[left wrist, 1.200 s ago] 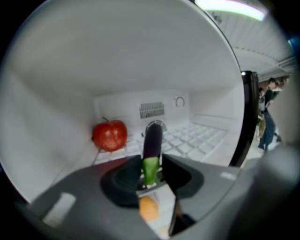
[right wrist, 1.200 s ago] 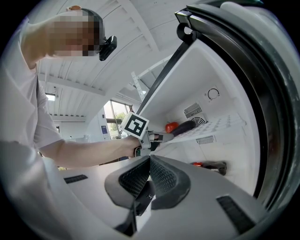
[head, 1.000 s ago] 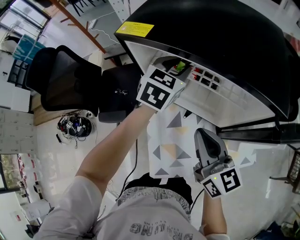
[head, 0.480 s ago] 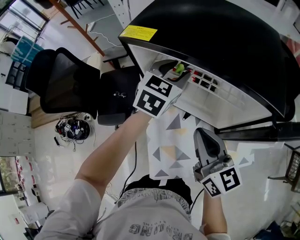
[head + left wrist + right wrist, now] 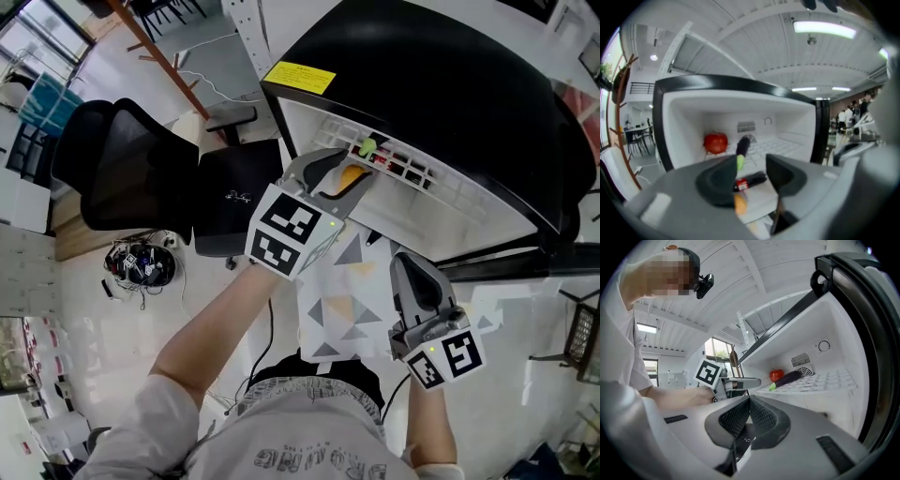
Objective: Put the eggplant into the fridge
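The dark purple eggplant (image 5: 742, 146) lies on the white shelf inside the open fridge (image 5: 661, 122), green stem toward the front, beside a red tomato (image 5: 716, 142). The right gripper view shows the same eggplant (image 5: 790, 378) and tomato (image 5: 776, 374). From the head view only its green stem (image 5: 367, 147) shows. My left gripper (image 5: 752, 168) hangs just outside the fridge opening, open and holding nothing. It also appears as the left gripper (image 5: 336, 167) and the left gripper (image 5: 740, 381). My right gripper (image 5: 749, 399) is shut and empty, below the fridge at right (image 5: 417, 281).
A dark bottle with a red label (image 5: 750, 180) and an orange thing (image 5: 739, 205) lie lower in the fridge. A black office chair (image 5: 122, 164) stands left. A patterned mat (image 5: 337, 309) covers the floor. A cable bundle (image 5: 141, 267) lies at left.
My left gripper has drawn back out of the fridge toward me. The eggplant stays on the shelf. The right gripper has hardly moved.
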Tool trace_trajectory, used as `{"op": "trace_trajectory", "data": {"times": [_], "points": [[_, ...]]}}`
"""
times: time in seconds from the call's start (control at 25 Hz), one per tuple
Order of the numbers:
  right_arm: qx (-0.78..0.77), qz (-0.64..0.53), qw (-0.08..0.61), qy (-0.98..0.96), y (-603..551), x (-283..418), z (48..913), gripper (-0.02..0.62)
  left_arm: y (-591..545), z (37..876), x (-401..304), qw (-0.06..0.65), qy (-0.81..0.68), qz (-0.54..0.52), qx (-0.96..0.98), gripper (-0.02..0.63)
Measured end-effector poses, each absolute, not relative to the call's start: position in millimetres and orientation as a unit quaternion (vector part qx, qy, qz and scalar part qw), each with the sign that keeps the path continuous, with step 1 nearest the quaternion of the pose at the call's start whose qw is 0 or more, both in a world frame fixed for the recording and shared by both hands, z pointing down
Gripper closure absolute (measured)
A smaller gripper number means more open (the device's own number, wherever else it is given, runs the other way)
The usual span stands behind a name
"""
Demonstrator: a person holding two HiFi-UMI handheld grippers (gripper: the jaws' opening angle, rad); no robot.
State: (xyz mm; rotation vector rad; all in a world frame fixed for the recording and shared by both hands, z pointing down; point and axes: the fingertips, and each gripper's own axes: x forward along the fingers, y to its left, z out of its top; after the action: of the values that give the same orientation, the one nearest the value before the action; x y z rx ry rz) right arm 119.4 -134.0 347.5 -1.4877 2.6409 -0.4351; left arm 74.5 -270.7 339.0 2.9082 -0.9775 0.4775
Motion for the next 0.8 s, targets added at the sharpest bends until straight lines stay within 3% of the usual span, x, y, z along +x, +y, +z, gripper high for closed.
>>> {"op": "trace_trajectory", "data": {"times": [0.8], "points": [[-0.487, -0.119, 0.011, 0.865, -131, 65, 330, 0.594, -210, 324, -16, 0.017, -0.307, 0.087, 0.947, 0.534]]}}
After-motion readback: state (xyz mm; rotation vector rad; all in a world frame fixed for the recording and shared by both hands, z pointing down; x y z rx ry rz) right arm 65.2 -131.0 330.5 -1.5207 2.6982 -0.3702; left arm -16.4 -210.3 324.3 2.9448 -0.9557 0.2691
